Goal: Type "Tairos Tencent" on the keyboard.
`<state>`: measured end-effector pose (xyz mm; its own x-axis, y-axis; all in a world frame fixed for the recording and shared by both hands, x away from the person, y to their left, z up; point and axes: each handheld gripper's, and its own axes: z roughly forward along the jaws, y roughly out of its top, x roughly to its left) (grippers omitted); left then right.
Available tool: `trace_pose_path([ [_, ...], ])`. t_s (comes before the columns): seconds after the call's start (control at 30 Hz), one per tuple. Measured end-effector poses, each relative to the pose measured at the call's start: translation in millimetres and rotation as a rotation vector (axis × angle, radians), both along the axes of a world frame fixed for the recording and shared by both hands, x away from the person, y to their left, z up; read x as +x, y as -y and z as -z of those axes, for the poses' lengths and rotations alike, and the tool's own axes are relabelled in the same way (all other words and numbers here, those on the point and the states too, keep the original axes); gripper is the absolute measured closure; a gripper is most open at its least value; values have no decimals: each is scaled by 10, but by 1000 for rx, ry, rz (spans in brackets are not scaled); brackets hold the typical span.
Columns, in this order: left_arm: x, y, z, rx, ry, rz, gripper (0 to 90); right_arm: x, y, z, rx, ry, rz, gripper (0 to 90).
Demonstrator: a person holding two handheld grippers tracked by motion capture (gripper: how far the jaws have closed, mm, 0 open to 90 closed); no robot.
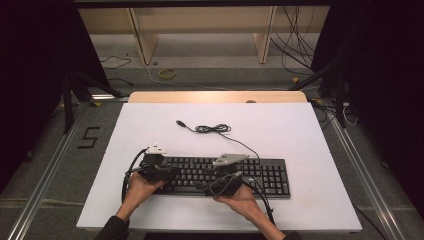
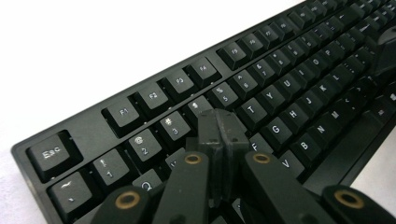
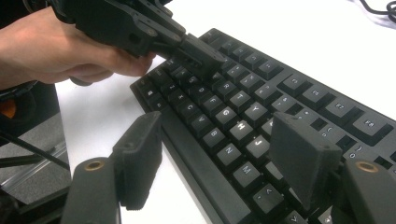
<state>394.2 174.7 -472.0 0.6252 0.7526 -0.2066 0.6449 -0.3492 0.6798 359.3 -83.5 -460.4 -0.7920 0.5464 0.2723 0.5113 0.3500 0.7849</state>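
Our left tool (image 2: 219, 130) jaws pressed together, tip on the black keyboard (image 1: 272, 175) near the worktop's (image 1: 300, 130) front edge, our right tool (image 3: 224, 154) jaws spread wide over its keys

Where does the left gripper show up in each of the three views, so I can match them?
High view: left gripper at lower left, over the keyboard's left end.
Left gripper view: bottom centre, jaws shut, tips over the keys beside R.
Right gripper view: upper left, held by a hand.
Shared landmark: the black keyboard.
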Motion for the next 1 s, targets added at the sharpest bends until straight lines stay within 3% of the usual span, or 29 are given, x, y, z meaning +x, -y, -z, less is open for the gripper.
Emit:
trace_pose_path([
  [0.17, 10, 3, 38, -5, -16, -6, 892, -2, 2, 0, 0, 2, 1, 356],
  [0.53, -12, 0, 25, -6, -1, -14, 887, -6, -4, 0, -1, 1, 0, 365],
  [0.83, -72, -54, -85, -45, 20, -21, 826, 1, -9, 5, 0, 3, 2, 368],
  [1.0, -105, -104, -118, -73, 25, -29, 735, 10, -10, 4, 0, 12, 1, 399],
])
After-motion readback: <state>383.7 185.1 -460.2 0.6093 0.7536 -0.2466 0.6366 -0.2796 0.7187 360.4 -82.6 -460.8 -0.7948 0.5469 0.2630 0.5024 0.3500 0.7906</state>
